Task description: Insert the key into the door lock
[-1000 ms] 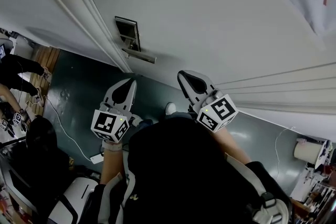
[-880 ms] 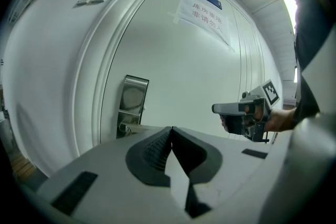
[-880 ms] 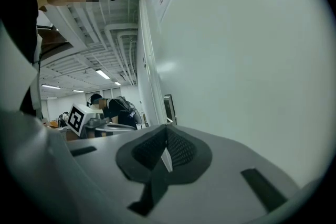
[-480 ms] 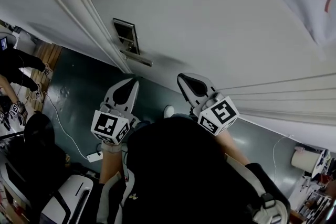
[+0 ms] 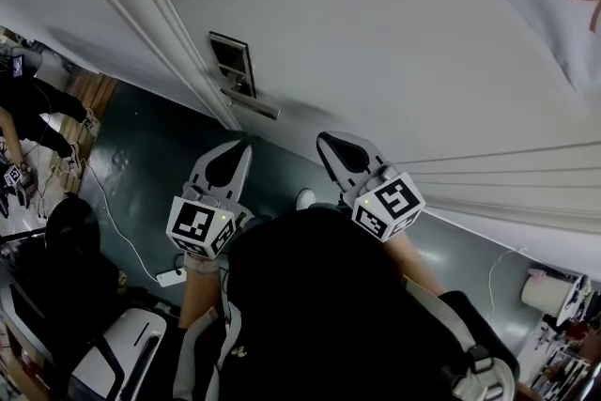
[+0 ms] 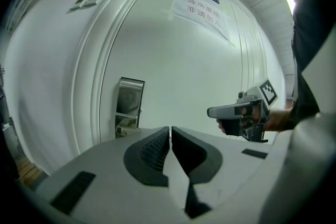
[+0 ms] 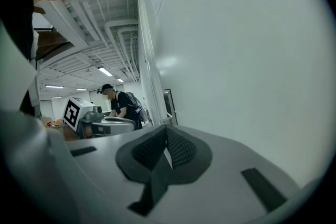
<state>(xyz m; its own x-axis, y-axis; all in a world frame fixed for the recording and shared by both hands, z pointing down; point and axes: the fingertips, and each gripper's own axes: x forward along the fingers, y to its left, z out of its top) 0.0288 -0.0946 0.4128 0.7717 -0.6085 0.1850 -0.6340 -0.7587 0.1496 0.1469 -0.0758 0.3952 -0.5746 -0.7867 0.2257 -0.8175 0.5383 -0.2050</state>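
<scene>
While both grippers hold nearly the same pose as one second ago, the left gripper points up toward the door lock with its jaws pressed together. The right gripper, just beside it, also has its jaws pressed together. The door lock, a metal plate with a handle at its lower end, sits on the white door close to the frame, apart from both grippers. Its place in the head view is practically unchanged. Dark green floor lies beneath.
</scene>
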